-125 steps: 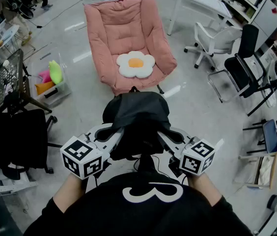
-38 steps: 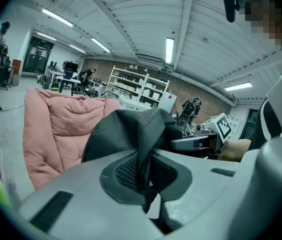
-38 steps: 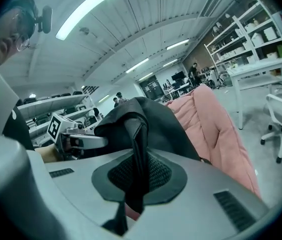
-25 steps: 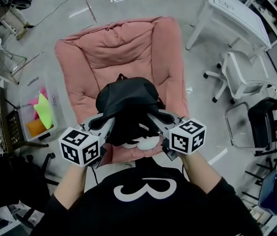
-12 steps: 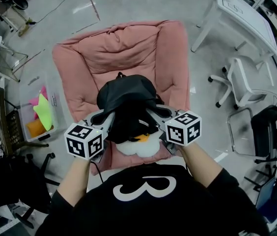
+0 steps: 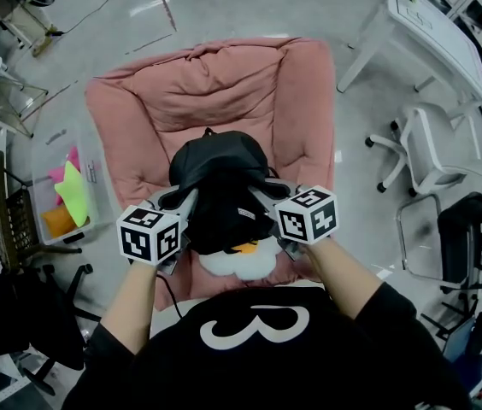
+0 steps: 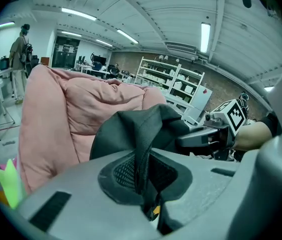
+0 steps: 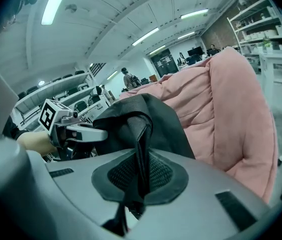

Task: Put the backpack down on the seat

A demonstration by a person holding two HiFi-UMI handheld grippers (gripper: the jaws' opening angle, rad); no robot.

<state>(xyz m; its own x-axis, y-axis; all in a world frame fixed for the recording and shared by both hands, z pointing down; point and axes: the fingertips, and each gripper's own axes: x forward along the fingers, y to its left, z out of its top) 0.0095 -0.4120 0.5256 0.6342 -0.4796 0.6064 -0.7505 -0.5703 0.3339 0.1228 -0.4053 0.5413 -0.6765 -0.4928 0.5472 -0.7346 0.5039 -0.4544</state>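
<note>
Backpack [image 6: 220, 186]: black, held over the pink seat [image 6: 215, 84], partly covering the flower pillow [image 6: 239, 261]. I can't tell if its bottom touches.
Left gripper [image 7: 142, 181]: clamped tight on a strap [image 7: 143, 134].
Right gripper [image 8: 138, 176]: clamped tight on the other strap [image 8: 141, 134].
Feel: looks like soft, floppy cloth that won't break. It may be a bit heavy, so it sags.
Where to hold: the two straps, one on each side, keep it even.
Left to do: set it on the seat, then let go.
</note>
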